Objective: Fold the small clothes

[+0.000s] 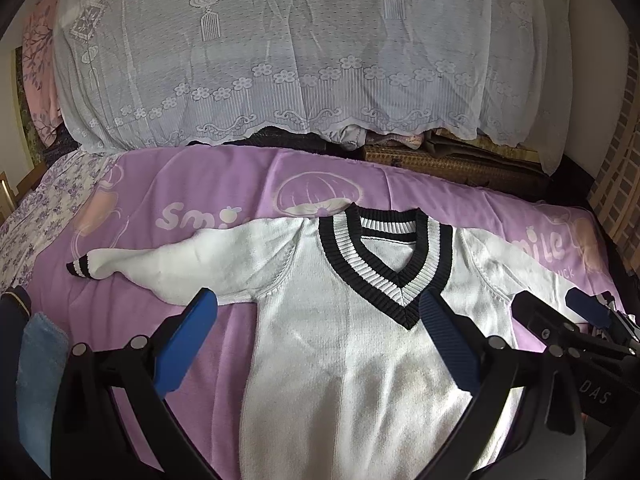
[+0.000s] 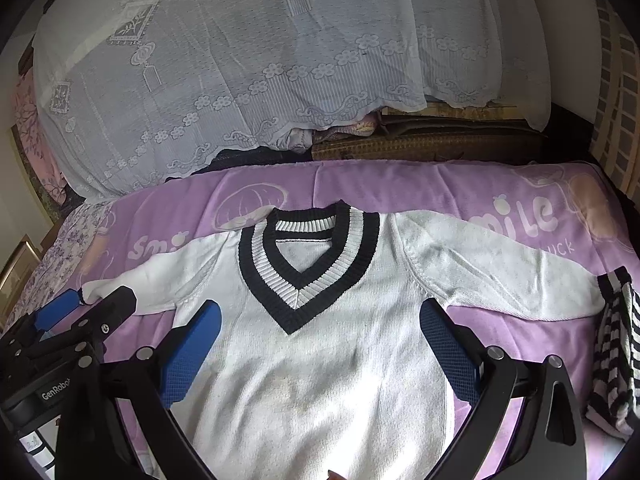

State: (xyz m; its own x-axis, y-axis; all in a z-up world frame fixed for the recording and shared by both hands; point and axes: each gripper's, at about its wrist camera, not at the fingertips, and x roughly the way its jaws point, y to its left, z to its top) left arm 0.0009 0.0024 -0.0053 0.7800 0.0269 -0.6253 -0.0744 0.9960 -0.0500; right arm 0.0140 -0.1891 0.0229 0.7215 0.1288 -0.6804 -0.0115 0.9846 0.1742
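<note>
Sweater [image 1: 352, 344]: white knit with a black-and-white V-neck, lying flat and face up on the purple blanket [image 1: 224, 184], collar at the far side, hem toward the near edge.
Sleeves: both spread out sideways; the left cuff [image 1: 80, 269] is black-striped and rests on the blanket, the right cuff [image 2: 614, 280] touches a striped cloth [image 2: 616, 356] at the right.
Left gripper [image 1: 320, 344]: jaws spread wide and empty, hovering over the sweater's left side, blue pads [image 1: 188, 344] apart.
Right gripper [image 2: 320, 352]: jaws wide apart too, holding nothing, over the chest below the V.
Basket [image 2: 420, 144]: woven, brown, beyond the blanket's far edge; cloth is piled on it, half hidden by the lace cover [image 1: 280, 60], so its contents are unclear.
Near left: blue cloth [image 1: 40, 380] beside the left gripper.
</note>
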